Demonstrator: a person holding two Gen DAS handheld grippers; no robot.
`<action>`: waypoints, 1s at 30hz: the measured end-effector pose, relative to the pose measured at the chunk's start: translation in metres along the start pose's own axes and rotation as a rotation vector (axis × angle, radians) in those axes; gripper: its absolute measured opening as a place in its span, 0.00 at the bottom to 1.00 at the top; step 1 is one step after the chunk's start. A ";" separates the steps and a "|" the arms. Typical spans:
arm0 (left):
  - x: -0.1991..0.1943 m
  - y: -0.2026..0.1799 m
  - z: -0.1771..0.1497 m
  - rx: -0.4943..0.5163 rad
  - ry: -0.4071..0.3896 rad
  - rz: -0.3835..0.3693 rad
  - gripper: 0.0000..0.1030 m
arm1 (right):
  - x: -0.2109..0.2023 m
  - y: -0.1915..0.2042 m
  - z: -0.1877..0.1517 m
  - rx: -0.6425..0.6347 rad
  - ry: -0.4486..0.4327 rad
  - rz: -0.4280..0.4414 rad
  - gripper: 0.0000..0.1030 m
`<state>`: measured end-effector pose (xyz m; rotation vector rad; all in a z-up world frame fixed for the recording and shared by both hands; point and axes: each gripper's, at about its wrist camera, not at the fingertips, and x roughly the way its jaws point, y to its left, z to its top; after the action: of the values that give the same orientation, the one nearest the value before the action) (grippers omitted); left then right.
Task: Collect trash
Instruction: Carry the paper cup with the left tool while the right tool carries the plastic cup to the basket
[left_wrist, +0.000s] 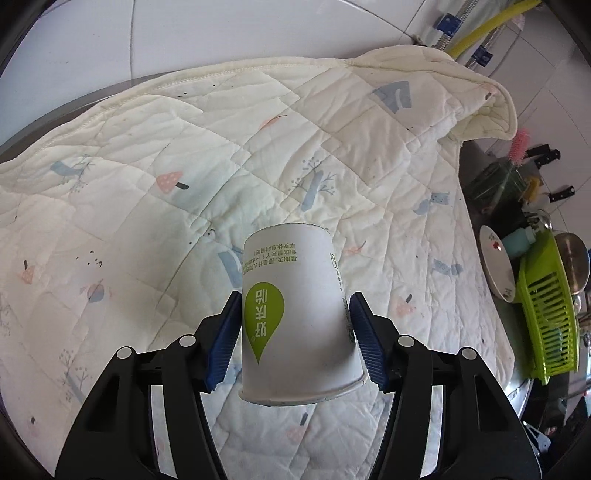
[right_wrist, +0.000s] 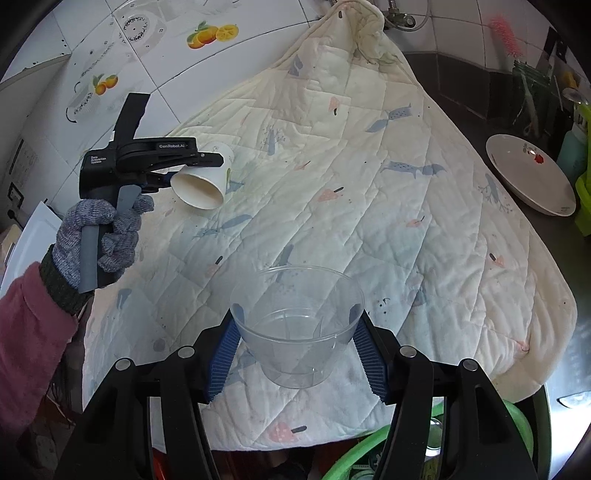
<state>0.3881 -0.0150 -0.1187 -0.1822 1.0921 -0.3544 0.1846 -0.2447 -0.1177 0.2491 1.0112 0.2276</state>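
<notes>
A white paper cup (left_wrist: 295, 314) with a green drop logo is clamped bottom-forward between the blue pads of my left gripper (left_wrist: 295, 299), lifted above the quilted cloth (left_wrist: 166, 155). The right wrist view shows the same paper cup (right_wrist: 201, 184) with its mouth facing the camera, held in the left gripper (right_wrist: 194, 170) by a gloved hand (right_wrist: 107, 229). My right gripper (right_wrist: 298, 317) is shut on a clear plastic cup (right_wrist: 297, 332), upright and empty, over the near part of the quilted cloth (right_wrist: 369, 184).
A white plate (right_wrist: 528, 177) lies on the dark counter to the right of the cloth. A green dish rack (left_wrist: 546, 314) with bowls stands beyond it. A green basket (right_wrist: 369, 454) sits below the cloth's near edge. Tiled wall runs behind.
</notes>
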 end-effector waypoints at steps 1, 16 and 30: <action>-0.007 0.000 -0.005 0.001 -0.006 -0.001 0.56 | -0.002 0.000 -0.004 -0.005 0.001 -0.001 0.56; -0.111 -0.053 -0.104 0.052 -0.130 -0.046 0.56 | -0.055 -0.031 -0.084 -0.058 0.029 -0.044 0.56; -0.152 -0.124 -0.202 0.136 -0.153 -0.114 0.56 | -0.090 -0.055 -0.159 -0.120 0.077 -0.146 0.57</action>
<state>0.1218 -0.0681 -0.0441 -0.1483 0.9057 -0.5071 0.0063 -0.3081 -0.1436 0.0571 1.0833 0.1655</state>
